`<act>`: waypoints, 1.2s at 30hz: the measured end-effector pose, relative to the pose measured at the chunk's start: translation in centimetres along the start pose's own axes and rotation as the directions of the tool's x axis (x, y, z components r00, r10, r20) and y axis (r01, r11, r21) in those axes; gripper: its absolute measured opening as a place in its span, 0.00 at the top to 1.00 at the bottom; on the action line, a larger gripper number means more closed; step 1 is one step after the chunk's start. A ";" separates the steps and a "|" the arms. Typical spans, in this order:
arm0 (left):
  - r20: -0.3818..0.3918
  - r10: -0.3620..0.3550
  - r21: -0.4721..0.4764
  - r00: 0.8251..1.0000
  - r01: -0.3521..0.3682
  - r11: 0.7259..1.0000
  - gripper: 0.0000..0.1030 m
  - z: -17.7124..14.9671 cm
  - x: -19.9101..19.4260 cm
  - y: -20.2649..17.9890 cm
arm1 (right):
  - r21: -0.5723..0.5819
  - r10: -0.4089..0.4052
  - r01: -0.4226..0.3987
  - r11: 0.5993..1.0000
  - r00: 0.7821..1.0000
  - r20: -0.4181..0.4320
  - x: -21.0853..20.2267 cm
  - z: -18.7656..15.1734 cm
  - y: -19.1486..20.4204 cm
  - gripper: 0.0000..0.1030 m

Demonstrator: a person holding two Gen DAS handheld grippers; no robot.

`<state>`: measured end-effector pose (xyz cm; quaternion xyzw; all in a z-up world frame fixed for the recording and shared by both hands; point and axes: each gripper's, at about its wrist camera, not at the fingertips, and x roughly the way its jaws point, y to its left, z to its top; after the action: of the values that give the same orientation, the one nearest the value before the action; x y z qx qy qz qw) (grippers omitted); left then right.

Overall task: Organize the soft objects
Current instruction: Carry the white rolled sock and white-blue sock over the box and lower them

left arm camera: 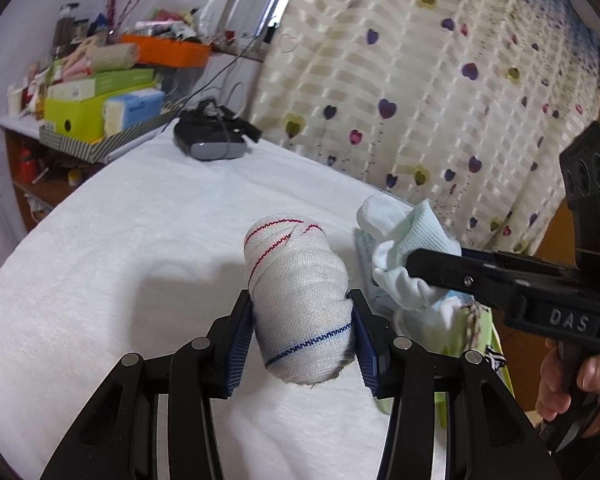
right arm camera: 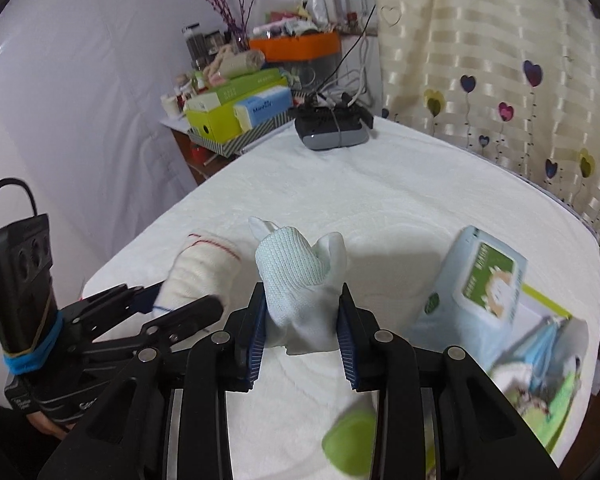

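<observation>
Woven white cloth rolled into a fat cylinder, stitched with red and blue lines [left arm camera: 300, 300], sits pinched between the blue-padded fingers of the left gripper [left arm camera: 304, 344], lifted just above the white fleecy cover of the worktop [left arm camera: 120, 240]. Just to its right, a bundled pale-blue and white knitted sock [right arm camera: 300, 292] is clamped between the fingers of the right gripper [right arm camera: 302, 340], also raised off the cover. A hand [left arm camera: 576, 384] grips that tool's black handle. Right of the sock stands a pale-blue soft pack with a green label [right arm camera: 472, 292], tilted over what seems to be a green printed sheet [right arm camera: 540, 360], blurred here. At the far end lies a dark grey headset [right arm camera: 332, 128], beside a shelf with stacked boxes [right arm camera: 236, 112] and a heart-patterned curtain [left arm camera: 420, 80].
</observation>
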<state>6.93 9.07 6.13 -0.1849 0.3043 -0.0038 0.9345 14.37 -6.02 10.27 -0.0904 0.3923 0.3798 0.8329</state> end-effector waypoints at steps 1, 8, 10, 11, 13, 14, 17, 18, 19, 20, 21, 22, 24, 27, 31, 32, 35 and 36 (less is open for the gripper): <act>0.001 -0.001 0.007 1.000 0.001 1.000 0.56 -0.1 -0.2 -0.4 | 0.006 -0.003 0.003 1.000 1.000 0.014 -0.7 -0.5 -0.2 0.68; 0.010 -0.027 0.060 1.000 0.026 0.998 0.56 -0.9 -1.6 -4.0 | 0.075 -0.037 0.029 0.997 0.994 0.107 -5.2 -3.9 -1.4 0.68; 0.010 -0.040 0.076 0.999 0.039 0.996 0.56 -1.2 -1.9 -5.1 | 0.090 -0.049 0.038 0.995 0.991 0.127 -6.4 -4.8 -1.8 0.68; 0.009 -0.047 0.084 0.999 0.046 0.995 0.56 -1.4 -1.9 -5.7 | 0.099 -0.060 0.047 0.994 0.989 0.138 -7.1 -5.3 -2.0 0.68; 0.001 -0.062 0.105 0.998 0.061 0.993 0.56 -1.8 -2.0 -7.0 | 0.117 -0.080 0.062 0.991 0.984 0.159 -8.3 -6.2 -2.4 0.68; -0.002 -0.067 0.114 0.998 0.066 0.991 0.56 -2.0 -2.0 -7.5 | 0.123 -0.088 0.068 0.990 0.982 0.167 -8.8 -6.6 -2.5 0.68; -0.012 -0.088 0.145 0.996 0.089 0.985 0.56 -2.5 -2.0 -9.3 | 0.147 -0.119 0.090 0.985 0.973 0.197 -10.6 -8.1 -3.1 0.68; -0.015 -0.097 0.156 0.995 0.098 0.983 0.56 -2.7 -2.1 -9.9 | 0.154 -0.128 0.097 0.983 0.971 0.204 -11.1 -8.5 -3.2 0.68; -0.018 -0.105 0.169 0.994 0.107 0.980 0.56 -2.9 -2.1 -10.6 | 0.164 -0.138 0.104 0.981 0.968 0.212 -11.5 -8.9 -3.3 0.68; -0.020 -0.111 0.176 0.994 0.113 0.978 0.56 -3.1 -2.2 -11.0 | 0.178 -0.147 0.108 0.978 0.964 0.221 -12.1 -9.4 -3.6 0.68; -0.022 -0.118 0.185 0.993 0.120 0.975 0.56 -3.2 -2.2 -11.5 | 0.189 -0.152 0.109 0.976 0.962 0.226 -12.4 -9.8 -3.8 0.68; -0.025 -0.125 0.195 0.992 0.128 0.972 0.56 -3.4 -2.2 -12.0 | 0.201 -0.158 0.112 0.973 0.960 0.232 -12.8 -10.2 -4.0 0.68; -0.029 -0.135 0.209 0.990 0.138 0.968 0.56 -3.7 -2.3 -12.7 | 0.220 -0.181 0.127 0.967 0.953 0.242 -13.5 -10.9 -4.3 0.68; -0.036 -0.148 0.226 0.988 0.152 0.962 0.56 -4.1 -2.3 -13.7 | 0.248 -0.196 0.131 0.960 0.945 0.263 -14.6 -11.9 -4.8 0.68; -0.041 -0.165 0.257 0.985 0.170 0.951 0.56 -4.5 -2.5 -14.9 | 0.267 -0.226 0.151 0.952 0.933 0.279 -15.6 -12.5 -5.1 0.68; -0.043 -0.168 0.262 0.985 0.173 0.949 0.56 -4.6 -2.5 -15.1 | 0.274 -0.231 0.152 0.950 0.931 0.284 -15.8 -12.6 -5.2 0.68; -0.043 -0.180 0.278 0.983 0.185 0.943 0.56 -4.5 -2.6 -15.9 | 0.291 -0.250 0.163 0.943 0.922 0.295 -16.5 -13.0 -5.5 0.68; -0.041 -0.185 0.283 0.982 0.189 0.940 0.56 -4.4 -2.6 -16.1 | 0.296 -0.256 0.166 0.941 0.919 0.299 -16.8 -13.2 -5.6 0.68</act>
<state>4.05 -7.14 9.96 -0.0761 0.2880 -0.1375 0.9446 3.78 -25.25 12.70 0.0451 0.2808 0.2407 0.9280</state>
